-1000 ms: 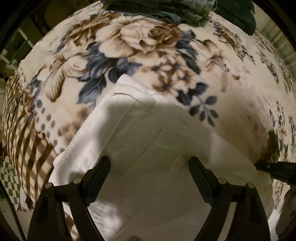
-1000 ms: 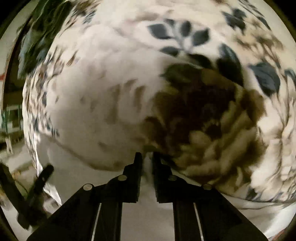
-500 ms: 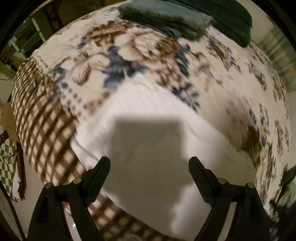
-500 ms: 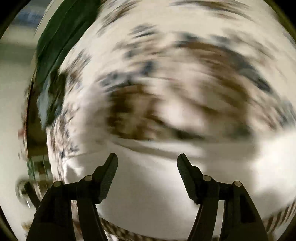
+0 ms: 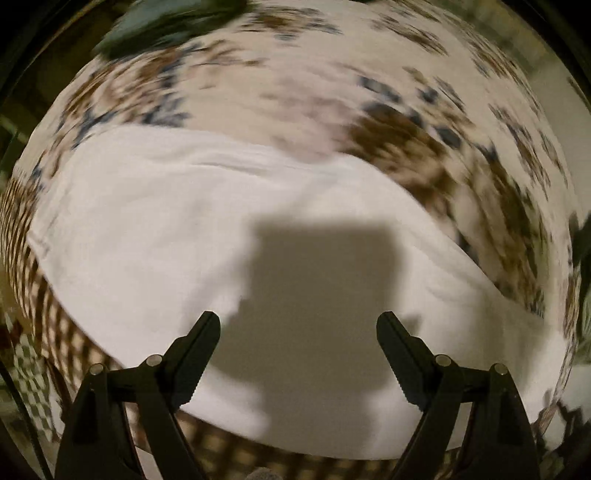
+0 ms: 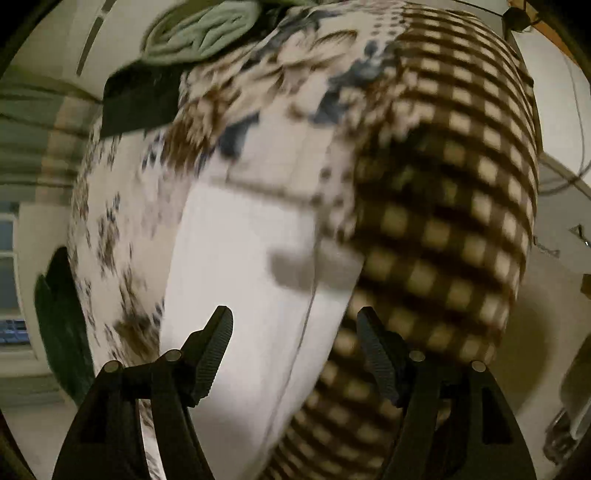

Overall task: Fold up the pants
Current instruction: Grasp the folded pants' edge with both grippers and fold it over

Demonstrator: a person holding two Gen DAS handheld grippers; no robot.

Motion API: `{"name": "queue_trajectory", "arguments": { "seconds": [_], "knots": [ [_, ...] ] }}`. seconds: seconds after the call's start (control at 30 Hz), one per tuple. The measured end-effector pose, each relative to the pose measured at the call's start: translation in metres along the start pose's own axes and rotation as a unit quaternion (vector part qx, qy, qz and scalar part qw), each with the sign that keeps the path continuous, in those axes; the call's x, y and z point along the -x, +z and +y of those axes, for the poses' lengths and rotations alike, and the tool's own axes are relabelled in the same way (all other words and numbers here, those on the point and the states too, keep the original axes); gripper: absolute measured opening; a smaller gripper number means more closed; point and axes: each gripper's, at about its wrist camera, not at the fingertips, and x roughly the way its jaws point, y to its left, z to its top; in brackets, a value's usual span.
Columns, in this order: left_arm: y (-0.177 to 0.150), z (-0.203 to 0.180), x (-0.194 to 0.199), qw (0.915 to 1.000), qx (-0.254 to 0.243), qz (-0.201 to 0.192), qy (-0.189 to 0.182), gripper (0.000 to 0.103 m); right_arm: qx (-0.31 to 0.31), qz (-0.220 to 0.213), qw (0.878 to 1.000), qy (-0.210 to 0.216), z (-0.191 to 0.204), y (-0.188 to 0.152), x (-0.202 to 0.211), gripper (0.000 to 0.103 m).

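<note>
Mostly blurred, white pants [image 5: 155, 229], blanket [image 5: 369, 66] smeared

A: Beyond the jaws, the floral blanket [image 5: 332, 92] smears with motion blur.
B: The green clothes [image 5: 166, 22] too, cut off by the top edge; their folds can't be told.

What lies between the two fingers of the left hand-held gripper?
In the left wrist view, only the white pants show between the fingers of the open left hand-held gripper, darkened by its shadow.
</note>
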Motion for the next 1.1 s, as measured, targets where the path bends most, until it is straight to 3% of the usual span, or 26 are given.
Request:
{"name": "queue_trajectory", "arguments": {
  "seconds": [0.07,0.17,0.23,0.27,0.4,0.53,0.6,0.67,0.7,0.8,0.83,0.9,1.1],
  "knots": [
    [-0.004,-0.024,-0.004,0.9999,-0.016,0.001,0.002,0.086,0.011,0.002,1.0,0.002,0.001,0.013,-0.006,0.072],
    [-0.011,-0.055,-0.007,0.9993,-0.037,0.002,0.003,0.086,0.006,0.045,0.999,0.009,0.0,0.037,-0.028,0.07],
    [-0.017,-0.07,-0.007,0.9987,-0.05,0.001,0.008,0.086,0.02,0.052,0.998,0.002,0.003,0.041,-0.041,0.034],
    [-0.019,-0.075,-0.007,0.9984,-0.056,0.001,0.01,0.086,0.033,0.048,0.998,-0.003,0.007,0.042,-0.039,0.01],
    [-0.025,-0.076,-0.005,0.9977,-0.065,0.0,0.019,0.086,0.054,0.027,0.998,0.019,0.015,0.035,-0.008,0.01],
    [-0.027,-0.064,-0.006,0.998,-0.056,0.005,0.028,0.086,0.055,0.029,0.998,-0.002,0.003,0.023,0.018,0.009],
    [-0.026,-0.053,-0.008,0.9985,-0.044,0.007,0.031,0.086,0.058,0.051,0.997,-0.011,-0.009,0.024,0.009,0.011],
    [-0.025,-0.044,-0.009,0.9988,-0.035,0.012,0.032,0.086,0.034,0.078,0.996,0.008,-0.025,0.025,-0.006,0.012],
    [-0.026,-0.04,-0.009,0.999,-0.03,0.011,0.032,0.086,0.026,0.091,0.995,-0.004,-0.03,0.026,-0.014,0.018],
    [-0.024,-0.019,-0.001,0.9995,-0.017,-0.001,0.026,0.086,0.029,0.085,0.996,-0.028,-0.03,0.021,-0.011,0.026],
    [-0.023,-0.012,0.003,0.9995,-0.014,-0.008,0.026,0.086,0.036,0.083,0.995,-0.042,-0.028,0.018,-0.007,0.033],
    [-0.018,0.009,0.015,0.9992,-0.006,-0.032,0.025,0.086,0.06,0.073,0.993,-0.07,-0.012,0.003,0.001,0.073],
    [0.011,0.111,0.047,0.9962,0.054,-0.069,0.005,0.089,0.098,0.082,0.989,-0.079,0.044,-0.07,-0.011,0.077]
  ]
}}
